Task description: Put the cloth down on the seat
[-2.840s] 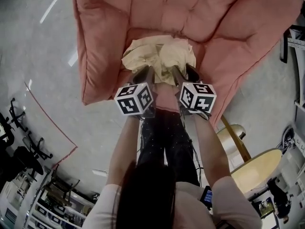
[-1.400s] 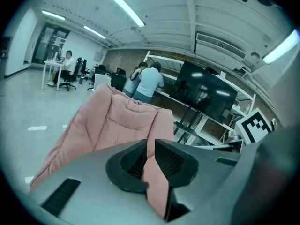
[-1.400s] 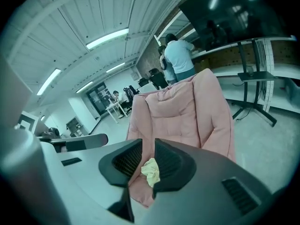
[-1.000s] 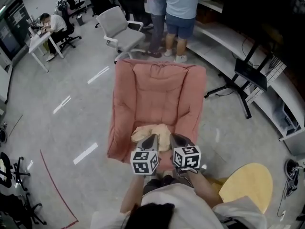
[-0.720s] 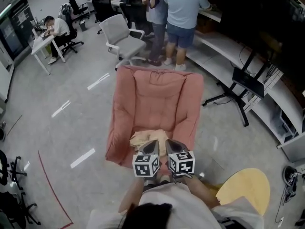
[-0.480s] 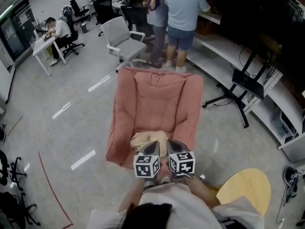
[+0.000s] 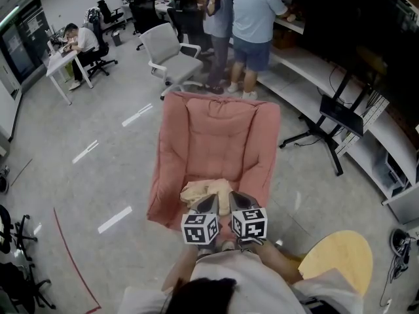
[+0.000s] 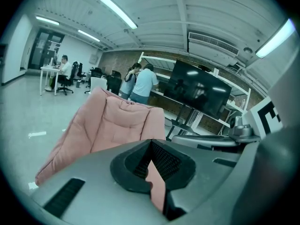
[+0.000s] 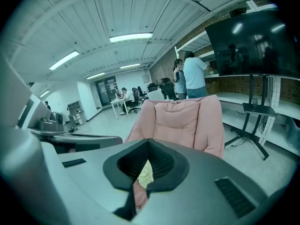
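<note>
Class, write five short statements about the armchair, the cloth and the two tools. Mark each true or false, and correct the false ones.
1. The cream cloth lies on the seat of the pink armchair. True.
2. The left tool grips the cloth. False: its jaws are shut on nothing, and the cloth lies free.
3. The right tool is shut and empty. True.
4. The white office chair stands between the holder and the armchair. False: it stands beyond the armchair's back.
5. Nobody else is in the room. False: a person in a light blue shirt stands beyond the armchair.
</note>
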